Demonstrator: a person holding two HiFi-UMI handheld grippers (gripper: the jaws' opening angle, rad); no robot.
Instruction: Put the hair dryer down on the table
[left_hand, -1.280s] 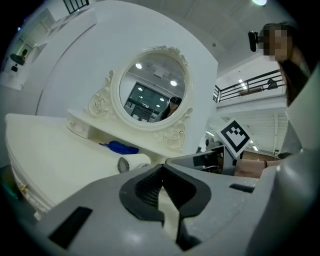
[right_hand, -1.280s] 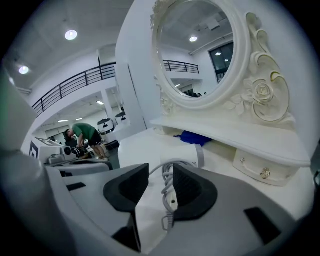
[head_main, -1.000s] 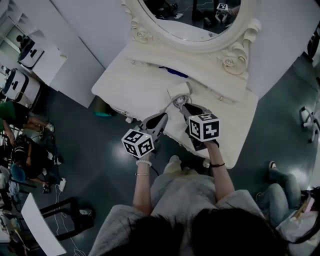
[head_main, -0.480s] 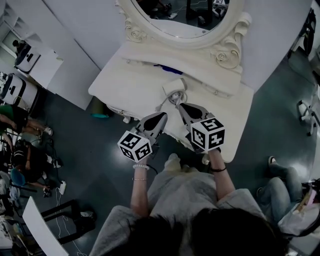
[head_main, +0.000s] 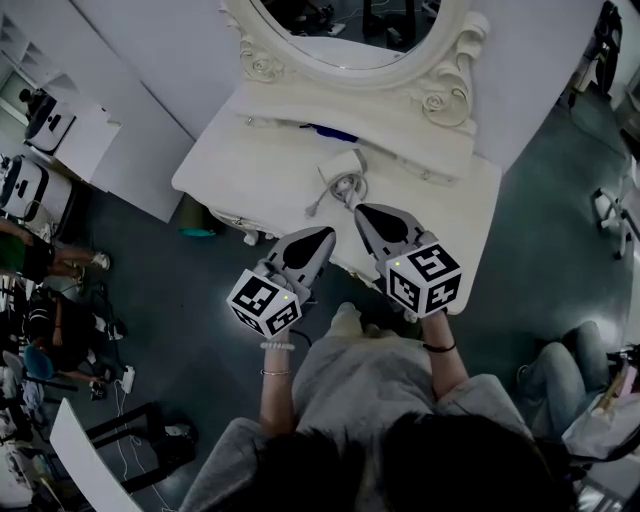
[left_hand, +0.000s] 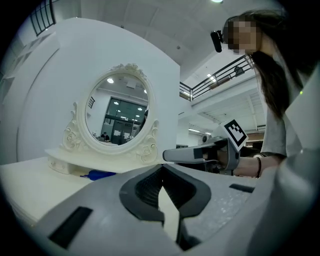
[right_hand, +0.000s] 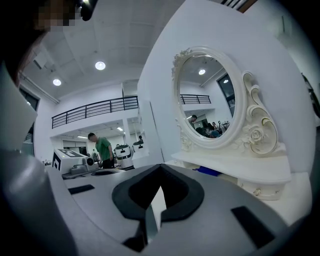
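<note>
The hair dryer (head_main: 343, 170) lies on the white table (head_main: 240, 170) below the oval mirror (head_main: 350, 45), its cord (head_main: 318, 204) trailing toward the front edge. Neither gripper touches it. The left hand-held gripper (head_main: 325, 233) hangs over the table's near edge with its jaws together and nothing between them. The right hand-held gripper (head_main: 361, 209) is closed and empty as well, its tips pointing at the dryer from just short of it. A blue object (head_main: 328, 132) rests on the ledge under the mirror.

Grey short-sleeved top (head_main: 365, 385); dark hair (head_main: 420, 465); wrist bracelets (head_main: 278, 346); grey left tool (head_main: 326, 233), right tool (head_main: 361, 211), black-white marker cubes (head_main: 265, 303).
</note>
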